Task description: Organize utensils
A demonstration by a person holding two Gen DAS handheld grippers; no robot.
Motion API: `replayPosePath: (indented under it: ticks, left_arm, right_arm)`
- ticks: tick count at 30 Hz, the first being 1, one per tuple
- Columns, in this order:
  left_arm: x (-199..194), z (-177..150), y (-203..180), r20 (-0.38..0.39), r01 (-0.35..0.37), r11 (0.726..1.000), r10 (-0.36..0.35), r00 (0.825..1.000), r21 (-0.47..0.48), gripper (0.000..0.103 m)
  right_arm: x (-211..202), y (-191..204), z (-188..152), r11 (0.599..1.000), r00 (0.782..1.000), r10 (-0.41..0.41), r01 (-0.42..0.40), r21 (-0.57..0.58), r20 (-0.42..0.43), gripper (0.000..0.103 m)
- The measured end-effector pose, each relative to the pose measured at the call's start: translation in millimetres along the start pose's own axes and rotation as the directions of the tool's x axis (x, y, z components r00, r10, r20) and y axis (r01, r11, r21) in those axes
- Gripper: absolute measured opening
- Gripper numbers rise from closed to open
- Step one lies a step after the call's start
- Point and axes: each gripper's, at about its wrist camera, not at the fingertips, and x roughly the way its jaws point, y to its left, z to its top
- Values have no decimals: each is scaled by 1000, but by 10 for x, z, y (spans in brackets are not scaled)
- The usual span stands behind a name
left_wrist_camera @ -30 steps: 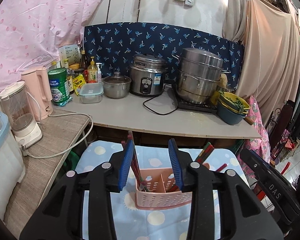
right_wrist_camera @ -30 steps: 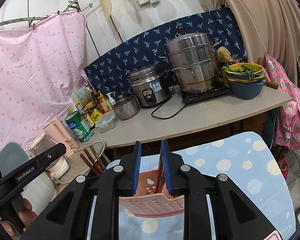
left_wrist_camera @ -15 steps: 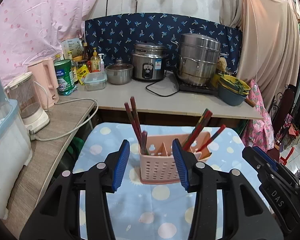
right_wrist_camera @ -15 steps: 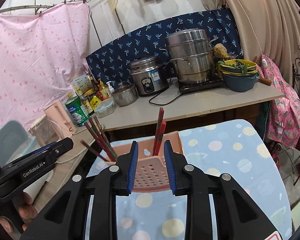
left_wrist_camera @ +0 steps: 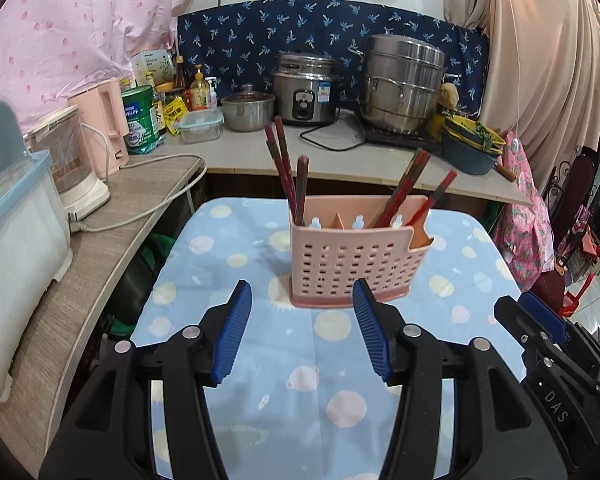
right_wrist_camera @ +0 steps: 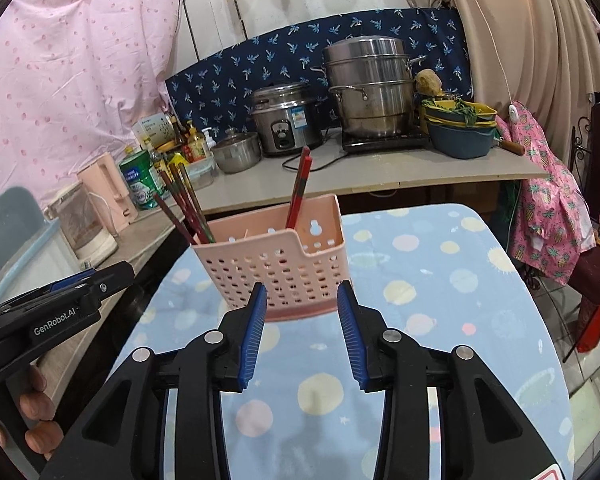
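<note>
Both grippers have drawn back from the pink utensil holder (left_wrist_camera: 352, 258) since a second ago, when their fingers straddled it; their jaws have just been opening and now stand parted with nothing between them. That holder stands upright on the dotted blue table (left_wrist_camera: 480, 280), toward its far edge, with red-and-dark chopsticks (left_wrist_camera: 288, 176) leaning in its left and right compartments. Ahead of the left gripper (left_wrist_camera: 302, 330) it sits apart, just beyond the blue pads (left_wrist_camera: 230, 340). Closer in, the right gripper (right_wrist_camera: 302, 330) has its tips level with the holder's base, whether touching cannot be told.
</note>
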Motion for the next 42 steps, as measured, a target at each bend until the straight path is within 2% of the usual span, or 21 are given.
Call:
replayPosePath:
  ticks: [7,9,14,16,19,25,32,42]
  left_arm:
    - [5,-218,7,-39,-8,1000,8,999,-1,52]
    - [3,-260,8,-44,-12,1000,12,999,-2,57]
    - [2,-375,21,-60,-19,1000,18,998,-7,59]
    - [3,-411,27,-66,-23,1000,22,998,-7,60]
    - [2,-461,36,-70,-34,999,34,997,-6,67]
    - [24,-558,43,-89,-53,999,53,995,4,73]
    - [20,-637,47,-89,-74,997,74,993,4,89]
    - [75,-746,81,-114,-91,996,91,989,9,93]
  right_arm:
    - [-37,-58,-195,1000,999,-20,20,6,-33,39]
    - [-42,-74,-244,1000,999,-26,26,5,-40,42]
    - [-69,-111,-356,999,998,-40,40,-7,-51,45]
    - [-81,-119,-389,999,998,-45,44,-12,-53,49]
    - [-100,-121,-440,999,997,-48,47,-18,-55,54]
    - [-103,-126,-516,999,996,-51,49,-21,-71,59]
    - [-93,-95,-601,999,995,-45,42,-34,-90,67]
    - [-56,-54,-651,998,993,-33,28,-51,-110,80]
